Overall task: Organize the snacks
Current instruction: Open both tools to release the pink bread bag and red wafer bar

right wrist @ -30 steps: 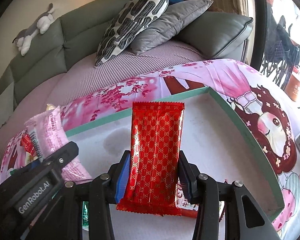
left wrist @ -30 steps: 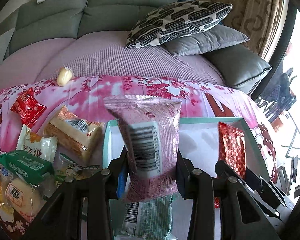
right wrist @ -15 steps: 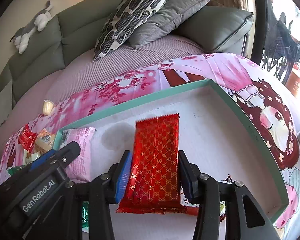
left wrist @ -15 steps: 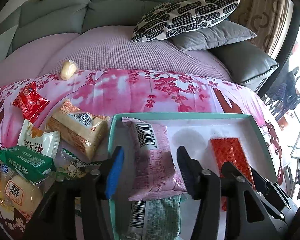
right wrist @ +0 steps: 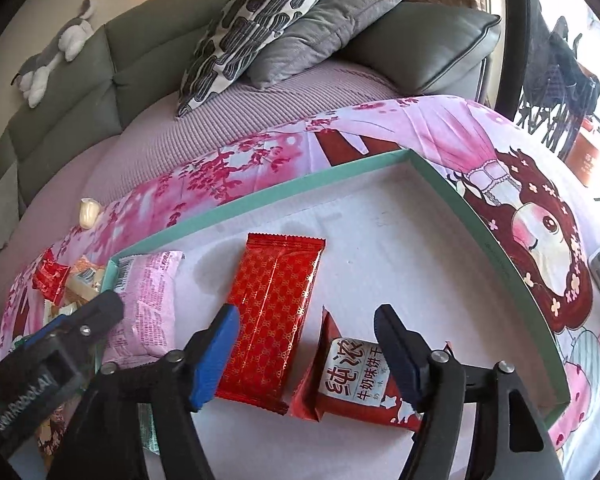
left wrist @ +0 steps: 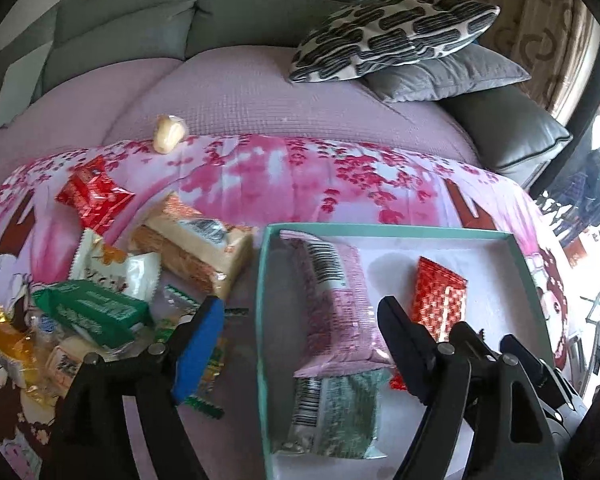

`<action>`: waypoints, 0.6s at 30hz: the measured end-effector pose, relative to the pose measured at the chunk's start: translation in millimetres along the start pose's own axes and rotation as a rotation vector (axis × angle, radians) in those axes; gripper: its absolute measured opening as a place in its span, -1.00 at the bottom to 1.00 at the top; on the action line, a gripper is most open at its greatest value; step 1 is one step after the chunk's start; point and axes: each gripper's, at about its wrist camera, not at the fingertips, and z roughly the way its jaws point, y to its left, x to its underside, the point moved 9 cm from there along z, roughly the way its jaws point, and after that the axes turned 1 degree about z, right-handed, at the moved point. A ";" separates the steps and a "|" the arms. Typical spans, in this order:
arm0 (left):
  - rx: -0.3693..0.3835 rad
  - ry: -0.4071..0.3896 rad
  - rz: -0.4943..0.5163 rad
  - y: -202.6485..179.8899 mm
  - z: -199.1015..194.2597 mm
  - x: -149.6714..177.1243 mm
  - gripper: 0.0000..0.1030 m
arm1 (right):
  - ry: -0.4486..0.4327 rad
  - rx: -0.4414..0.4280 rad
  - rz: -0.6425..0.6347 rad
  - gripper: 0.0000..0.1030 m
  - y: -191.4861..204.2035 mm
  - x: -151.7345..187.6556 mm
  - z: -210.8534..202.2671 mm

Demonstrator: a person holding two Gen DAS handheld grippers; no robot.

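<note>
Two claws, left (left wrist: 300,320) and right (right wrist: 306,340), were opening, gripping nothing; pink packet (left wrist: 336,300) and red packet (right wrist: 272,320) lay released, judged light, crinkly, slippery, best pinched mid-body.

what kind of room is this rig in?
Most likely a home living room: a grey sofa with throw pillows, a stuffed toy on its backrest, and a curtained window to the side.

"GenRobot.AI" is printed in white on the left tool (right wrist: 52,344), at the near left of the right wrist view. The near red biscuit packet (right wrist: 356,384) reads "纯浓" and "牛奶味饼干".
</note>
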 end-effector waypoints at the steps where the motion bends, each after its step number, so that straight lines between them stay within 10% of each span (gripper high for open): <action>1: -0.011 0.000 -0.003 2.6 -0.8 -0.2 0.64 | 0.002 0.004 -0.006 0.48 0.3 0.2 0.3; 18: -0.161 -0.016 -0.082 58.0 -2.5 0.5 0.99 | 0.004 0.045 -0.033 0.71 -0.6 -0.6 0.4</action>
